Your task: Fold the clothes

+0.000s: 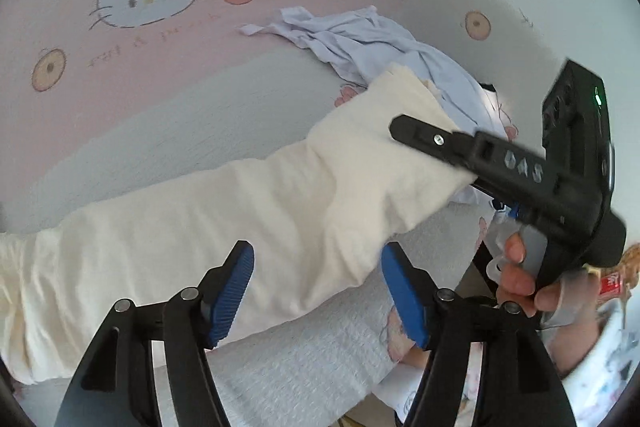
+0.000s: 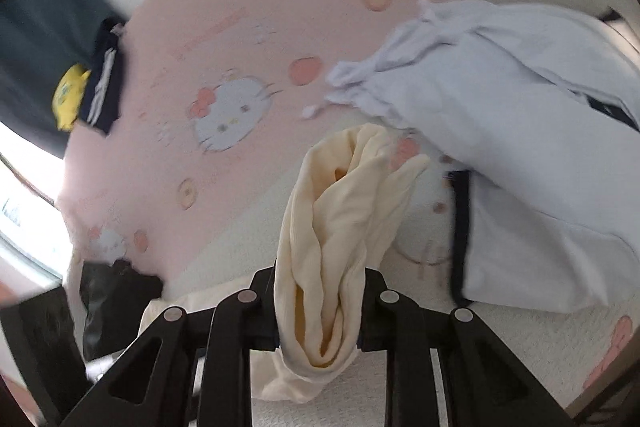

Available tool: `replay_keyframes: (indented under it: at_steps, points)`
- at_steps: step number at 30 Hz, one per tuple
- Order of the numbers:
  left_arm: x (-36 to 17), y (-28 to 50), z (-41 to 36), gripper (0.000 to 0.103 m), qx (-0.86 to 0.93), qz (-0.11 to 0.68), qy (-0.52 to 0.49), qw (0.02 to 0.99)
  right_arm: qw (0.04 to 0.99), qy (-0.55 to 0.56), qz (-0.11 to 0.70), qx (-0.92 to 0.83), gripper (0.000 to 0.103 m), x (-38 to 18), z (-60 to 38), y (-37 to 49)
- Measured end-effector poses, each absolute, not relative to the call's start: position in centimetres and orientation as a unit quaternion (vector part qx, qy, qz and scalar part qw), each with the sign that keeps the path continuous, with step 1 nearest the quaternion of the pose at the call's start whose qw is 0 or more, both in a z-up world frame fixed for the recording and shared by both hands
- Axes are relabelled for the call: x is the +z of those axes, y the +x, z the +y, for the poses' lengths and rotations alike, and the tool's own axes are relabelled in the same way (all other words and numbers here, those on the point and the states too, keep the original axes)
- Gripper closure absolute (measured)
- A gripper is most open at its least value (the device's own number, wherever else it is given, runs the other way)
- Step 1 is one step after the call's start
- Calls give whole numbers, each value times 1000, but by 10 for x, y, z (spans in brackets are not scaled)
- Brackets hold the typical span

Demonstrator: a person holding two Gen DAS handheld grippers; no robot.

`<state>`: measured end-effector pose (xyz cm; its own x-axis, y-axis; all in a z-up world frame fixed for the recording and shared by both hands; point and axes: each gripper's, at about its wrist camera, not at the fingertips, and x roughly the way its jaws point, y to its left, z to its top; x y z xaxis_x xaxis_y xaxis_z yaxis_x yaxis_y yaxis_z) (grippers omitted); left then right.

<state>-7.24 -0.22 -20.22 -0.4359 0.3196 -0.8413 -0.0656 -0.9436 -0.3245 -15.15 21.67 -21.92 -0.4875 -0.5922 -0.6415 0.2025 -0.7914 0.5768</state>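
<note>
A cream garment (image 1: 248, 211) stretches in a long band across the bed in the left wrist view. My left gripper (image 1: 320, 293) hangs over its middle with the blue pads (image 1: 234, 291) wide apart, open, pressing on nothing. My right gripper (image 1: 444, 143), held by a person's hand (image 1: 516, 267), has the far end of the band in its black fingers. In the right wrist view that end is a bunched cream garment (image 2: 340, 211) which rises from the right gripper (image 2: 320, 311). The jaws are shut on it, and the cloth hides their pads.
A pink bedsheet (image 1: 160, 75) with cartoon cat prints covers the bed. A crumpled pale blue garment (image 1: 360, 39) lies beyond the cream one, large at the right (image 2: 500, 99). A navy striped garment (image 2: 104, 87) and a yellow item (image 2: 70, 99) lie far left.
</note>
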Motion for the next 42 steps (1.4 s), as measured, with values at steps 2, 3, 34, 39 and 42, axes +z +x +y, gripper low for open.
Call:
replay_keyframes:
  at_steps: [2, 3, 34, 39, 42]
  points:
    - [-196, -72, -17, 39, 835, -152, -514, 122, 259, 431, -192, -843, 80, -210, 205, -148]
    - [-194, -73, -22, 39, 833, -171, -510, 128, 275, 423, -179, -845, 80, -204, 198, -146]
    - [-239, -113, -59, 70, 764, -340, -523, 165, 360, 469, -33, -806, 36, -196, 143, -118]
    - [-235, -115, -54, 70, 768, -323, -527, 167, 343, 488, -48, -801, 28, -192, 166, -110]
    - [-232, -117, -51, 70, 782, -291, -531, 145, 347, 508, -64, -786, 28, -191, 175, -111]
